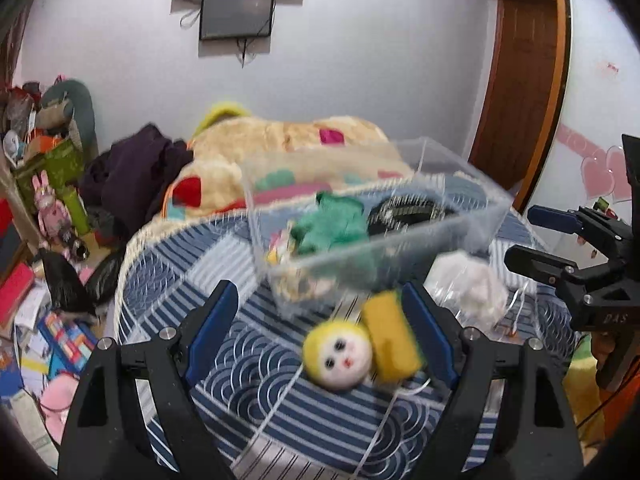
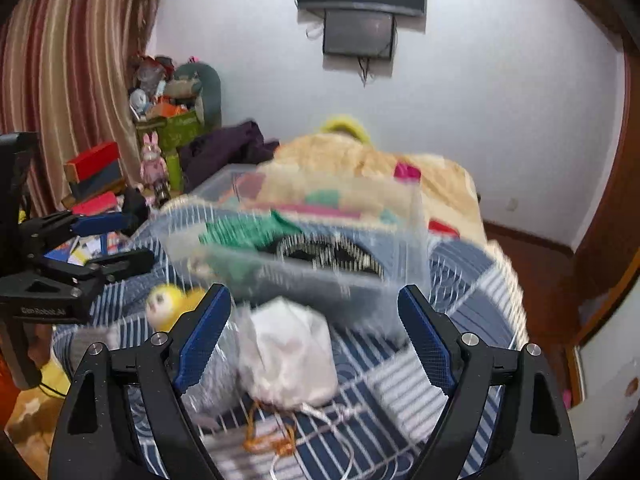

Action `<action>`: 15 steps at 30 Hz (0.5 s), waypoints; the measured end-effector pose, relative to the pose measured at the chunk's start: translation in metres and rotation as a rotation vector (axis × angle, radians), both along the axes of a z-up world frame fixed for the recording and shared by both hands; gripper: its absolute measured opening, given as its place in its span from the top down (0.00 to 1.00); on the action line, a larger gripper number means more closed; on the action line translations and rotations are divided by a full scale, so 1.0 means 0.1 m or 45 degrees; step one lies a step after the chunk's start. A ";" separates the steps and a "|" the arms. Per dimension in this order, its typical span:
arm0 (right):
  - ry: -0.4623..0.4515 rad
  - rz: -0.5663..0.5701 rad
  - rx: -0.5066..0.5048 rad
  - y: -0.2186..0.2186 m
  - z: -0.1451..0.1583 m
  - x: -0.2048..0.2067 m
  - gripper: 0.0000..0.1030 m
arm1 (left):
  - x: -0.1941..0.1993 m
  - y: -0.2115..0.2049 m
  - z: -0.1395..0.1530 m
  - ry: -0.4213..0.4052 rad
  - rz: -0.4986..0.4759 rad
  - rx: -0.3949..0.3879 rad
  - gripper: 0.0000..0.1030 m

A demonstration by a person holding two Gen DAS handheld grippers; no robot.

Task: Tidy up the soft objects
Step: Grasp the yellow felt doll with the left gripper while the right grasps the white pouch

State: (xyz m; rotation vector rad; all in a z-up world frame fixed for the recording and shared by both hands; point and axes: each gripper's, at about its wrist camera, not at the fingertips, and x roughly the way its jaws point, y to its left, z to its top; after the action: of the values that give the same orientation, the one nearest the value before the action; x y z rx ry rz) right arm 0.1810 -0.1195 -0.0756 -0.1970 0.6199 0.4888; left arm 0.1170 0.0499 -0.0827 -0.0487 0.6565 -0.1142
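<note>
Grippers apparently agape above bedspread

Bed: covered with a blue and white quilt in stripes and wave patches; both views are blurred.
Clear box: stands on the quilt near the middle of the bed; green cloth and a dark round item lie inside.
Doll: yellow, with a white face, lies on the quilt in front of the box.
White bag: lies on the quilt beside the doll, just in front of the box, with strings trailing from it.
Beige blanket: with coloured patches, heaped at the far end of the bed.
Dark purple clothes: piled at the far left corner.
</note>
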 end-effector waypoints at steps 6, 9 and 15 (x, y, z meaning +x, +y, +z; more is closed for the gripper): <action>0.191 -0.027 0.056 -0.05 -0.33 0.12 0.19 | 0.06 0.08 -0.39 0.122 0.036 0.007 0.18; 0.233 -0.025 0.084 -0.06 -0.39 0.15 0.19 | 0.06 0.09 -0.44 0.118 0.014 -0.052 0.18; 0.299 0.039 0.112 0.00 -0.46 0.15 0.43 | 0.14 0.01 -0.52 0.116 0.000 -0.092 0.20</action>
State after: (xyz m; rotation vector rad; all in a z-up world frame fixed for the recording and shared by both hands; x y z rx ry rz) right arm 0.1964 -0.1191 -0.1217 -0.0655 0.8238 0.5721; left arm 0.1312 0.0508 -0.1342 -0.1242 0.7429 -0.1364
